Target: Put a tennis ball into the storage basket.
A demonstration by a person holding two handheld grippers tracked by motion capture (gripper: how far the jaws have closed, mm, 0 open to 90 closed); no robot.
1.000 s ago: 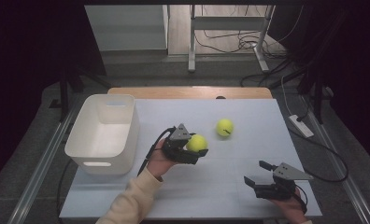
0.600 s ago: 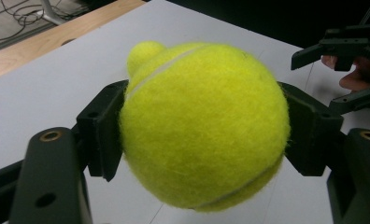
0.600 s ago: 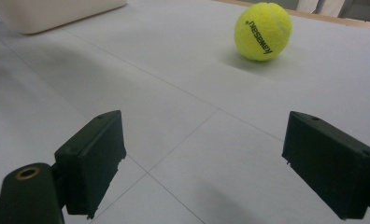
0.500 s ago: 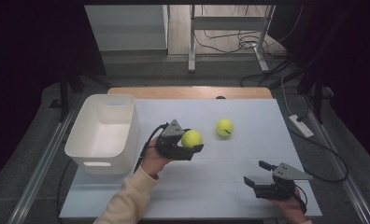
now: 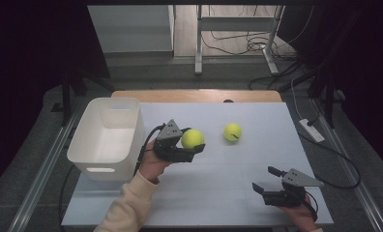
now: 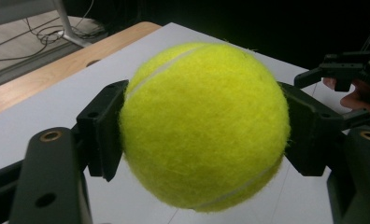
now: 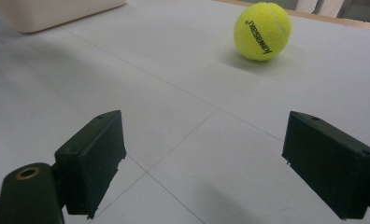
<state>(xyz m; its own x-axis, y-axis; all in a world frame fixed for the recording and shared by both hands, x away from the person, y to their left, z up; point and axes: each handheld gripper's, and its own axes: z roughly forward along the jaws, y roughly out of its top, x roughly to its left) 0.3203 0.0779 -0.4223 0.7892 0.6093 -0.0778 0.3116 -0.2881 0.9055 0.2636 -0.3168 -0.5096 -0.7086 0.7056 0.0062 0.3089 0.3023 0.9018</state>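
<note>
White bin (image 5: 107, 140) left | second ball (image 5: 232, 132) right | table (image 5: 218, 193)

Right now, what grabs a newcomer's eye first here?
The bright yellow tennis ball clamped in the left gripper, held above the white table beside the white bin. Then the second tennis ball lying loose mid-table, and the right gripper resting open at the near right.

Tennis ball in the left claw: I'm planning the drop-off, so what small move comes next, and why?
Probably carry it left over the white bin: the left claw grips the tennis ball above the table, beside the bin.
</note>
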